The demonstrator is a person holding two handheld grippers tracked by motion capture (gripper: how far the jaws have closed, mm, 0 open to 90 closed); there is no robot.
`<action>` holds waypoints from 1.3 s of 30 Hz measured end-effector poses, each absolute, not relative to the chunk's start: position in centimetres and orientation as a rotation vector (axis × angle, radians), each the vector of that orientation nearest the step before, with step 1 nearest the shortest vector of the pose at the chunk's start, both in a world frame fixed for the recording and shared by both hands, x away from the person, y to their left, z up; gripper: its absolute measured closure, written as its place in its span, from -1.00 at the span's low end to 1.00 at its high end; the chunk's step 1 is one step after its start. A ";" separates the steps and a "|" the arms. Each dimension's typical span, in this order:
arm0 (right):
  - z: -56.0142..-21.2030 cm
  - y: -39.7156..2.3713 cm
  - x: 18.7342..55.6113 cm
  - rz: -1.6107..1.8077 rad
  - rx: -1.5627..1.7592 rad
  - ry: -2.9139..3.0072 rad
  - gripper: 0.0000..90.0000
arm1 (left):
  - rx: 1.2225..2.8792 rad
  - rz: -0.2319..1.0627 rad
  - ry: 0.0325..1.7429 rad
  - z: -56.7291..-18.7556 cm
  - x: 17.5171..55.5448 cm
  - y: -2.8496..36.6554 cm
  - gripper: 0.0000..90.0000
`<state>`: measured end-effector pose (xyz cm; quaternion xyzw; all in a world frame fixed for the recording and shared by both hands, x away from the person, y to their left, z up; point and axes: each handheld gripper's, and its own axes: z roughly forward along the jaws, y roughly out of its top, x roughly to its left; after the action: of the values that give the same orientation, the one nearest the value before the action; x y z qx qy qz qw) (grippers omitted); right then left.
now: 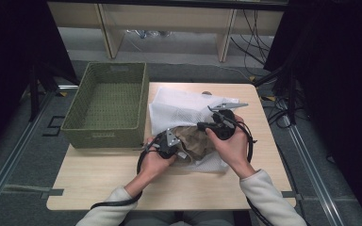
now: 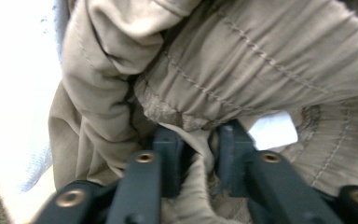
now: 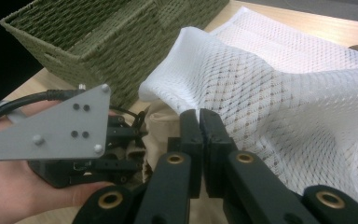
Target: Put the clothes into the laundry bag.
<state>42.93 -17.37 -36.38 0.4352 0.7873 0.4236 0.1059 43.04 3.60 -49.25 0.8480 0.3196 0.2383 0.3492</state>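
Two grippers work at the mouth of a white mesh bag (image 1: 184, 110) on the table (image 1: 99, 174). The left gripper (image 2: 198, 156) has its jaws drawn in on a fold of the khaki garment (image 2: 242, 60), the cloth pinched between the pads beside a white label (image 2: 272, 130). The right gripper (image 3: 199, 128) is clamped fully together on the bag's edge, lifting the mesh so that the opening stands up over the garment; how much net lies between its pads I cannot quite tell. The garment sits bunched at that opening, partly under the mesh, with the green woven basket (image 1: 108, 101) just beside the bag.

The left grip looks shallow: a thin fold may slide out if it is pushed hard. The mesh edge could likewise slip free and let the mouth collapse. Loose cloth may also snag on the netting.
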 end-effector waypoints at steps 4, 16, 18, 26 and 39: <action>-36.5 -17.4 43.0 1.249 1.270 2.320 1.00 | 2.119 0.588 0.843 -48.4 42.3 3.8 0.87; -35.4 -17.2 42.1 1.258 1.220 2.313 1.00 | 2.013 0.488 0.807 -44.3 38.9 1.8 0.89; -35.2 -17.0 41.9 1.288 1.189 2.320 1.00 | 2.005 0.476 0.794 -43.9 38.7 1.5 0.91; -33.8 -16.9 40.7 1.312 1.144 2.314 1.00 | 1.966 0.441 0.799 -42.7 39.1 1.3 0.91; -32.6 -17.1 40.0 1.385 1.093 2.304 1.00 | 1.928 0.454 0.797 -41.7 38.6 1.5 0.92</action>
<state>40.02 -17.14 -32.63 0.3740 0.7882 0.4739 0.1195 38.57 1.54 -41.67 0.7912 0.3268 0.1862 0.4822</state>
